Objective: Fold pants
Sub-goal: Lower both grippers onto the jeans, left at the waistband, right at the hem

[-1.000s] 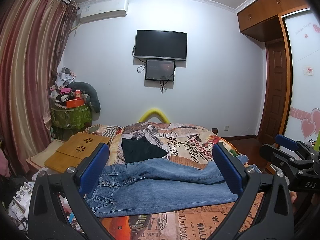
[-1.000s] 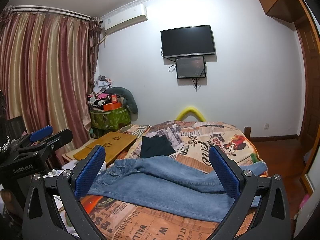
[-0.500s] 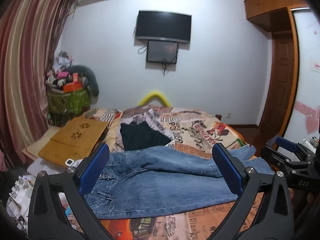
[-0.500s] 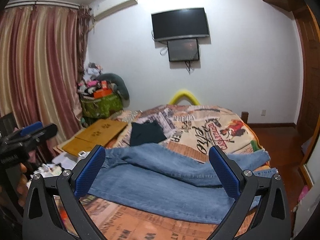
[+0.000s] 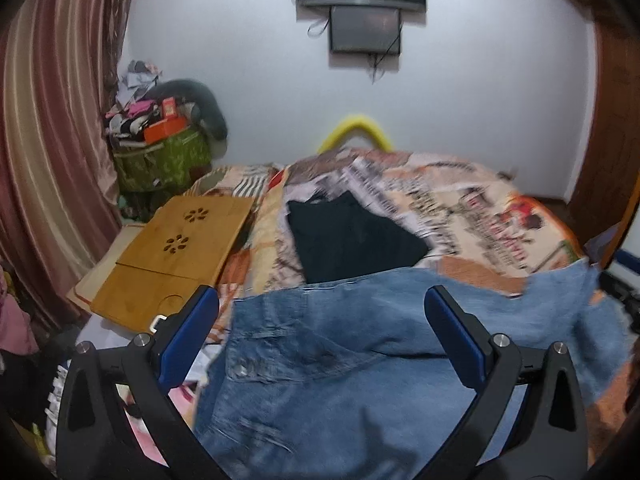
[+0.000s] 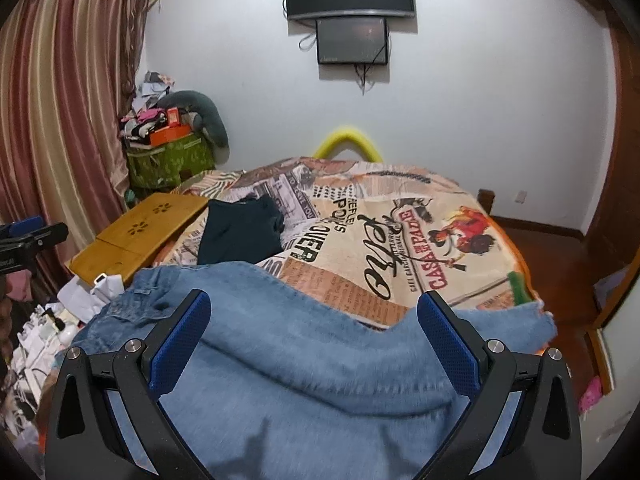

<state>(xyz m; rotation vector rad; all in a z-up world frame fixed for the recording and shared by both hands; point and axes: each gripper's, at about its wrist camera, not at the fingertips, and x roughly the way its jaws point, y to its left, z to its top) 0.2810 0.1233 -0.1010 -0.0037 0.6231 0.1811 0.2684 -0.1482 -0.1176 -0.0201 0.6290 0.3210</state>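
Blue jeans lie spread across the near end of the bed, waistband to the left, legs running right; they also fill the lower right wrist view. My left gripper is open and empty, hovering over the waistband end. My right gripper is open and empty, above the legs, whose hems reach the bed's right edge. The left gripper's side shows at the far left of the right wrist view.
A folded black garment lies on the printed bedspread behind the jeans. A wooden lap desk sits at the bed's left, with clutter on the floor below. Curtains hang left; a wooden door is right.
Both grippers have moved forward and tilted down toward the jeans, which now fill the lower half of each view. Both stay open.
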